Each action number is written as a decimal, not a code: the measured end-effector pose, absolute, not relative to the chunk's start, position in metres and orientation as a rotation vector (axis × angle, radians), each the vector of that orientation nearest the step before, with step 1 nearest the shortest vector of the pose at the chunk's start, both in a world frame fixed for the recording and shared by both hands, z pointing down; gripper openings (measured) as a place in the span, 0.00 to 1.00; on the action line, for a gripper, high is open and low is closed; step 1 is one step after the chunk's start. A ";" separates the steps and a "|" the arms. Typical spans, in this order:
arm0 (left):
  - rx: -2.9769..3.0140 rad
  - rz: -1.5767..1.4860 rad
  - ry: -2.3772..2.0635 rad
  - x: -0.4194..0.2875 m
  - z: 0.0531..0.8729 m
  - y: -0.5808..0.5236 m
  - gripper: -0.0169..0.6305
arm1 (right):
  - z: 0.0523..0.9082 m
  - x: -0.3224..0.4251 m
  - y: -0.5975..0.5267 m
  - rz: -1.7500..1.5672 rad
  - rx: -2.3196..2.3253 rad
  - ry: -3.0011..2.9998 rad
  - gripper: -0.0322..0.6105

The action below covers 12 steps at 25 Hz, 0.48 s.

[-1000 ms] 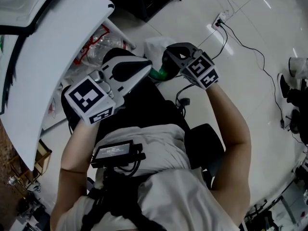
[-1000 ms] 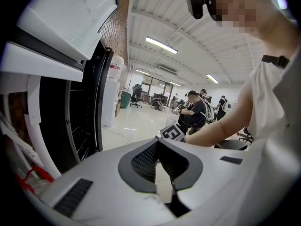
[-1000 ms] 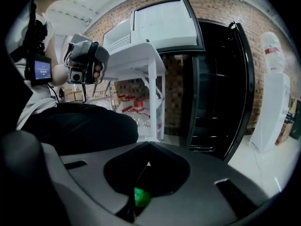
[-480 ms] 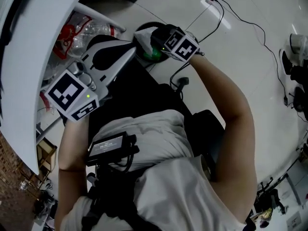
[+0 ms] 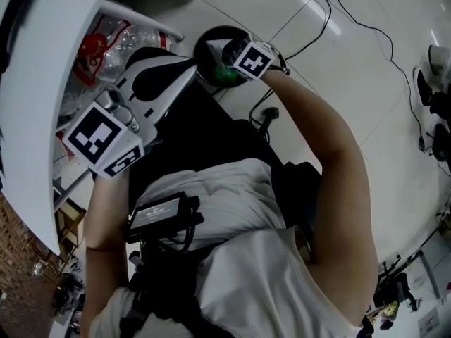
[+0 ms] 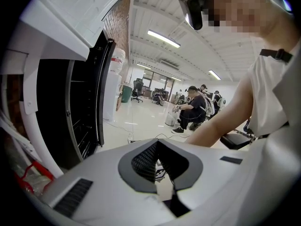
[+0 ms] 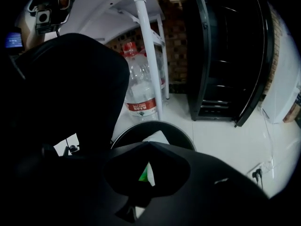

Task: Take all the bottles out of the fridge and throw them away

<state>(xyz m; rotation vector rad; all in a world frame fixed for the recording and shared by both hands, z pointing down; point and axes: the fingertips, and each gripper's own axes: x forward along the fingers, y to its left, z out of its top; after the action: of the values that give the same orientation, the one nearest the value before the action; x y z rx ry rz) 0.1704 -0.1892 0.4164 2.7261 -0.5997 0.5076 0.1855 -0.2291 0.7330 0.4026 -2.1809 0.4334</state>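
My black right gripper (image 5: 227, 65) points steeply down over a round black bin (image 5: 204, 37). It is shut on a green bottle (image 5: 224, 76), which shows just under its jaws. In the right gripper view the closed jaws of the right gripper (image 7: 149, 144) hang above the bin (image 7: 181, 133), and a sliver of the green bottle (image 7: 143, 174) shows through their window. White paper (image 7: 155, 136) lies in the bin. My white left gripper (image 5: 189, 72) stays beside it, shut and empty; the left gripper (image 6: 157, 142) faces the black fridge (image 6: 75, 107), whose door is open.
A white table (image 5: 42, 83) stands at the left, with big clear water bottles (image 7: 141, 93) with red labels under it. The fridge (image 7: 225, 55) is just beyond the bin. A cable (image 5: 338, 13) runs over the white floor to a wall socket. People sit far off (image 6: 195, 109).
My right gripper has sunk toward the bin with the green bottle and tipped further down. The left gripper has hardly moved.
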 end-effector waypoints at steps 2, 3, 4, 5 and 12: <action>2.718 0.513 -0.603 0.169 0.418 -0.189 0.05 | 0.744 0.187 -0.227 0.438 0.396 -2.151 0.05; 2.714 0.515 -0.605 0.168 0.419 -0.190 0.05 | 0.748 0.187 -0.226 0.444 0.392 -2.140 0.05; 2.712 0.517 -0.606 0.167 0.419 -0.191 0.05 | 0.751 0.188 -0.225 0.446 0.386 -2.130 0.05; 2.711 0.519 -0.608 0.166 0.420 -0.193 0.05 | 0.755 0.188 -0.225 0.441 0.376 -2.121 0.05; 2.706 0.515 -0.621 0.162 0.421 -0.192 0.05 | 0.773 0.199 -0.205 0.406 0.282 -2.062 0.38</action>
<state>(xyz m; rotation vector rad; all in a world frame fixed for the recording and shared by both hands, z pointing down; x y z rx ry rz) 0.1617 -0.1924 0.4212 2.7058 -0.6211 0.5147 0.1991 -0.2048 0.7733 0.2822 -2.0617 0.4061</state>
